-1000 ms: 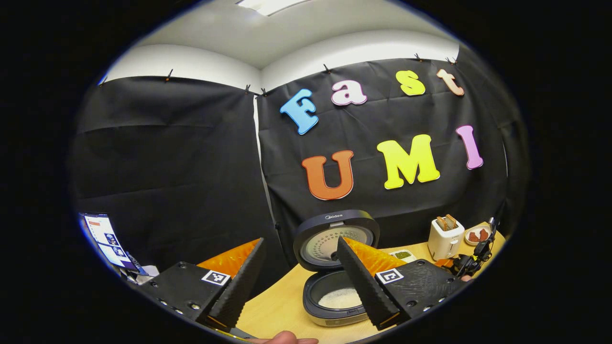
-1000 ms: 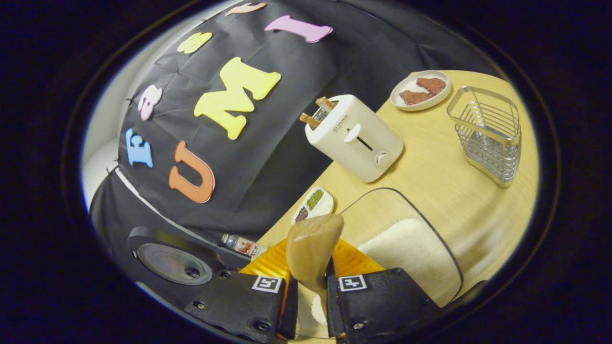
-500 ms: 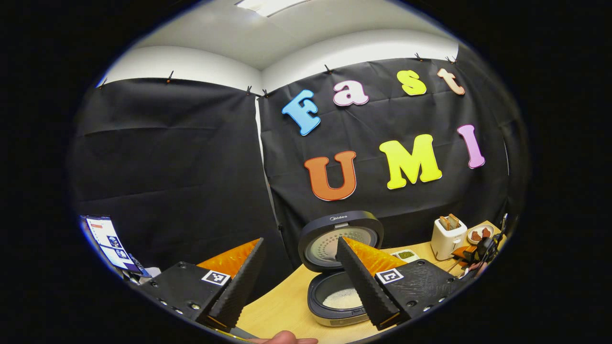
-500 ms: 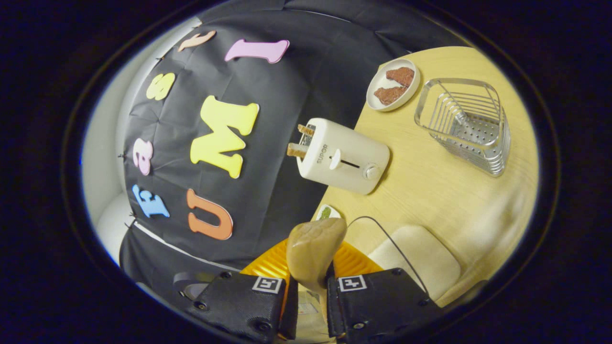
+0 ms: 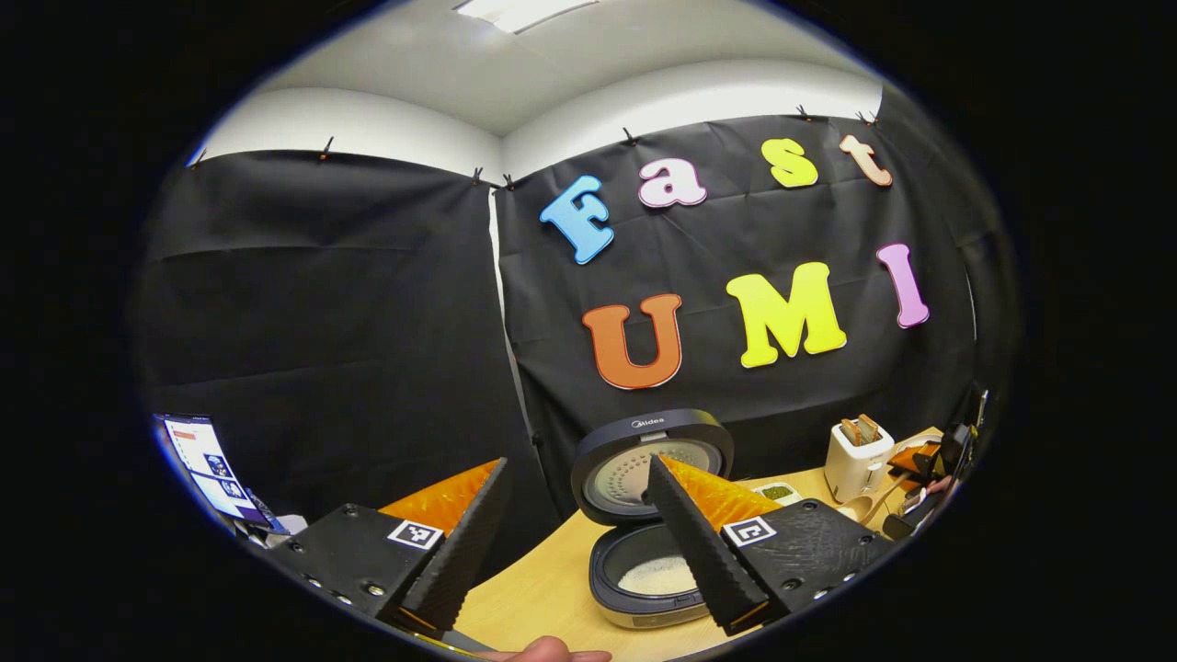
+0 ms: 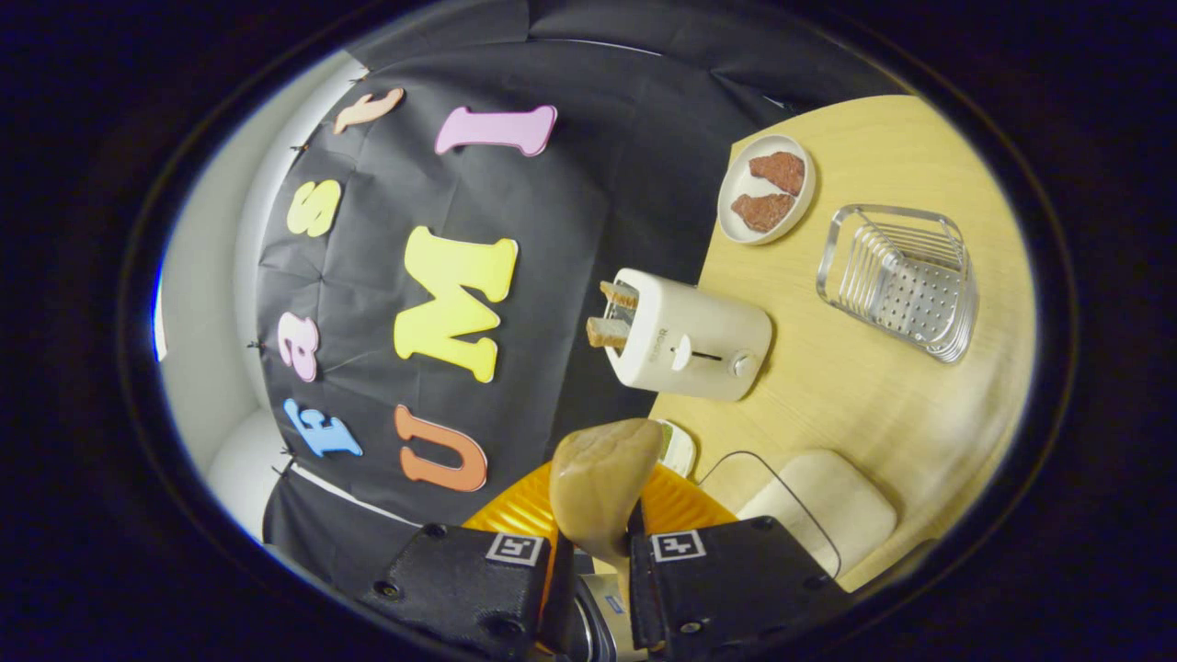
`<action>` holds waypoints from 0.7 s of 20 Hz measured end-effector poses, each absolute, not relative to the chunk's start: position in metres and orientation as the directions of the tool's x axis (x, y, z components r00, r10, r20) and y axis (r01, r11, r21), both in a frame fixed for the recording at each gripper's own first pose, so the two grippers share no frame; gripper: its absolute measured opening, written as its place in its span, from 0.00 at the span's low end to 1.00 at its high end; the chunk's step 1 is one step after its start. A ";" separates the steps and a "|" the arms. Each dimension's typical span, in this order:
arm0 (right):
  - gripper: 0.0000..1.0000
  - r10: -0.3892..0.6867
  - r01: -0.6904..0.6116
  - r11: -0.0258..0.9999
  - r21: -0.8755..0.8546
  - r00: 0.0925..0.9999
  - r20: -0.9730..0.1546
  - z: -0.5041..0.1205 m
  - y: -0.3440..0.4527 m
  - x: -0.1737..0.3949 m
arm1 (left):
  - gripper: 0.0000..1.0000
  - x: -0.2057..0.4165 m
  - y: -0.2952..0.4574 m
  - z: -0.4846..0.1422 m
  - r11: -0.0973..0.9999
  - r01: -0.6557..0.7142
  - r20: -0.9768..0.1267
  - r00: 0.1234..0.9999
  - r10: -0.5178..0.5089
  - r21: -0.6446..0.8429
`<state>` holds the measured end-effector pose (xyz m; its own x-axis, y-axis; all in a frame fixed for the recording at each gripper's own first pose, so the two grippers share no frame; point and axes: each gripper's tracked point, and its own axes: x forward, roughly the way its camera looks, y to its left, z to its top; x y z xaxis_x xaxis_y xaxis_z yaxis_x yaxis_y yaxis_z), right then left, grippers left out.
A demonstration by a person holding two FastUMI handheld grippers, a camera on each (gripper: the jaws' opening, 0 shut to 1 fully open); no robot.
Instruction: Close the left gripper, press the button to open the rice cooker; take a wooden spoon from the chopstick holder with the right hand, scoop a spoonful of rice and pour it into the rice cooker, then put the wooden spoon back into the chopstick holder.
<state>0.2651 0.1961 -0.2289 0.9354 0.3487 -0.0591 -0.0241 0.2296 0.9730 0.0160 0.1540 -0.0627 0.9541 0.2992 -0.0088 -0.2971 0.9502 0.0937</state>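
The left gripper [image 5: 570, 529] is gaping wide, empty, facing the rice cooker [image 5: 648, 524] — lid up, rice inside. The right gripper [image 6: 593, 552] is pinching the wooden spoon [image 6: 599, 483], overlooking the chopstick holder [image 6: 901, 280] — beyond the toaster [image 6: 690, 336].

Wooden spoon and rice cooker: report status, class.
Left gripper open, idle. Right gripper shut on wooden spoon. Rice cooker open, rice inside. Chopstick holder stands unobstructed.
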 end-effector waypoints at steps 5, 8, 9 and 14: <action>0.29 0.407 -0.082 0.263 0.961 0.913 -0.033 -0.176 0.234 0.257 | 0.95 0.010 0.165 -0.071 0.945 -0.318 -0.015 0.947 0.320 0.079; 0.29 0.453 -0.129 0.286 0.949 0.891 -0.015 -0.142 0.273 0.251 | 0.95 0.004 0.170 -0.074 0.939 -0.339 -0.018 0.940 0.340 0.067; 0.29 0.473 -0.146 0.300 0.943 0.881 -0.014 -0.135 0.291 0.249 | 0.95 0.004 0.172 -0.074 0.935 -0.348 -0.017 0.937 0.350 0.067; 0.29 0.575 -0.191 0.319 0.928 0.818 -0.030 -0.131 0.384 0.234 | 0.95 -0.014 0.194 -0.088 0.921 -0.386 -0.040 0.921 0.389 0.058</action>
<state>0.2339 0.3839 -0.1312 0.8175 0.5751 -0.0299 -0.1907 0.3193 0.9283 -0.0138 0.1938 -0.0885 0.9206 0.3886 -0.0397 -0.3861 0.9206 0.0585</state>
